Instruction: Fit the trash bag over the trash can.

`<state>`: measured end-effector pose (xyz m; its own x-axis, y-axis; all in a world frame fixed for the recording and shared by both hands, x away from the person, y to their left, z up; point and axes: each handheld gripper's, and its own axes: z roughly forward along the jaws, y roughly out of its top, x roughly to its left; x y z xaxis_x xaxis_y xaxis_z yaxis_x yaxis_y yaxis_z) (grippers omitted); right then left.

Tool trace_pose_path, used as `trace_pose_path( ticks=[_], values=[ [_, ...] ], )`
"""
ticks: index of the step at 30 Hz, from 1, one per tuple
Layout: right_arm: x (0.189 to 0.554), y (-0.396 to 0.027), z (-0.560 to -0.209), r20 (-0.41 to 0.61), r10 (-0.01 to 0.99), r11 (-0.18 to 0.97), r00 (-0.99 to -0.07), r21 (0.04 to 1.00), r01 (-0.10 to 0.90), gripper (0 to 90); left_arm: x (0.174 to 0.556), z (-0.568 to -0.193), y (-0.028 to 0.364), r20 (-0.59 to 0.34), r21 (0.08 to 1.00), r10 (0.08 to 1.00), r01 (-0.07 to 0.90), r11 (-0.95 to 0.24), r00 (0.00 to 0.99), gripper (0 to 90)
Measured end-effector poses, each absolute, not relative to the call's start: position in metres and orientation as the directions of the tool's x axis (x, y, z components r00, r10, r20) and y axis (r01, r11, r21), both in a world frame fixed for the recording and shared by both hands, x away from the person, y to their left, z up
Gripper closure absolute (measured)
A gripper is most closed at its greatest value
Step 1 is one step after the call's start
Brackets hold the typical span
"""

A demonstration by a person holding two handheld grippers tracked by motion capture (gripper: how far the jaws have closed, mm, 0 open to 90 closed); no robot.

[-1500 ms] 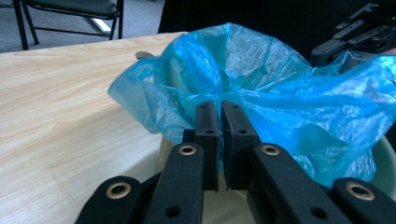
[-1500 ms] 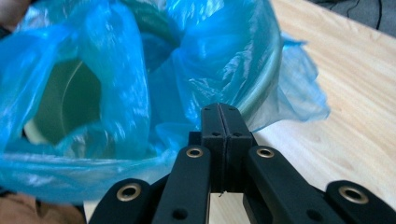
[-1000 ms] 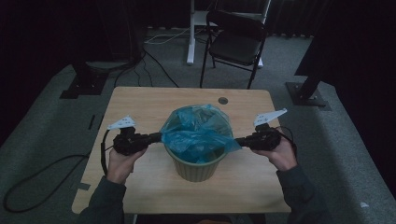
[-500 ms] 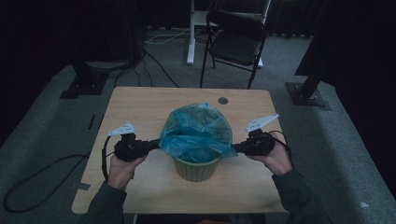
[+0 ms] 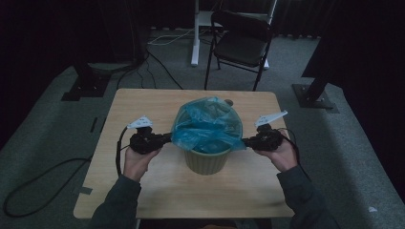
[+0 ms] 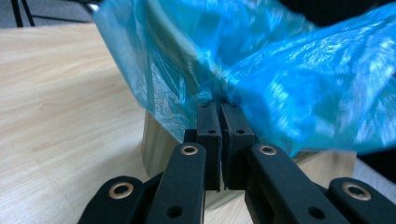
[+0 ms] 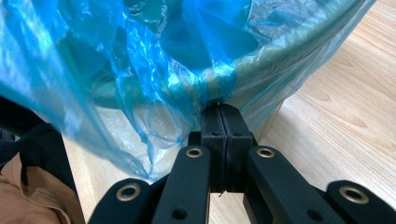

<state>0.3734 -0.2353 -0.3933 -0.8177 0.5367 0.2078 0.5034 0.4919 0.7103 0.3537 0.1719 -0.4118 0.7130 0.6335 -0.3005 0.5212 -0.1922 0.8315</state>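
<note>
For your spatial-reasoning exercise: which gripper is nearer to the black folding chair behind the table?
Right. The right gripper grips the blue bag on the bin's right side, more directly below the chair; the left gripper pinches the bag's left edge, farther across.

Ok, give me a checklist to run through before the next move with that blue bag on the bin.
1. Left gripper pinching the blue bag: ok, jaws shut on the film at the bin's left side.
2. Right gripper pinching the bag: ok, jaws shut on the film at the opposite side.
3. Bag over the rim of the bin: not ok, it covers the rim at the right gripper, but the film is still bunched up across the opening.
4. Bin upright on the table: ok.
5. Bag free of tears: cannot tell.
6. Room around the bin: ok, bare wood on both sides.
</note>
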Motion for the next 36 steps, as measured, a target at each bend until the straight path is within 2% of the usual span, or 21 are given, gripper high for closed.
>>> trace_pose_path(
  ticks=[4, 10, 17, 27, 36],
  values=[
    [0.371, -0.237, -0.393, 0.204, 0.537, 0.49, -0.818, 0.714, 0.5, 87.7, 0.352, -0.413, 0.174, -0.302, 0.83, 0.64, 0.526, -0.188, 0.706, 85.2],
    [0.365, -0.247, -0.38, 0.188, 0.553, 0.463, -0.812, 0.741, 0.487, 74.1, 0.344, -0.402, 0.193, -0.308, 0.845, 0.659, 0.515, -0.141, 0.686, 71.7],
    [0.357, -0.257, -0.366, 0.193, 0.561, 0.417, -0.805, 0.775, 0.476, 66.6, 0.339, -0.389, 0.206, -0.302, 0.867, 0.677, 0.488, -0.097, 0.671, 63.1],
    [0.353, -0.25, -0.361, 0.205, 0.539, 0.406, -0.817, 0.787, 0.465, 63.5, 0.341, -0.373, 0.203, -0.286, 0.89, 0.677, 0.45, -0.075, 0.678, 57.7],
    [0.357, -0.244, -0.362, 0.207, 0.533, 0.414, -0.82, 0.782, 0.466, 63.5, 0.357, -0.358, 0.177, -0.254, 0.897, 0.68, 0.431, -0.1, 0.688, 56.5]
  ],
)
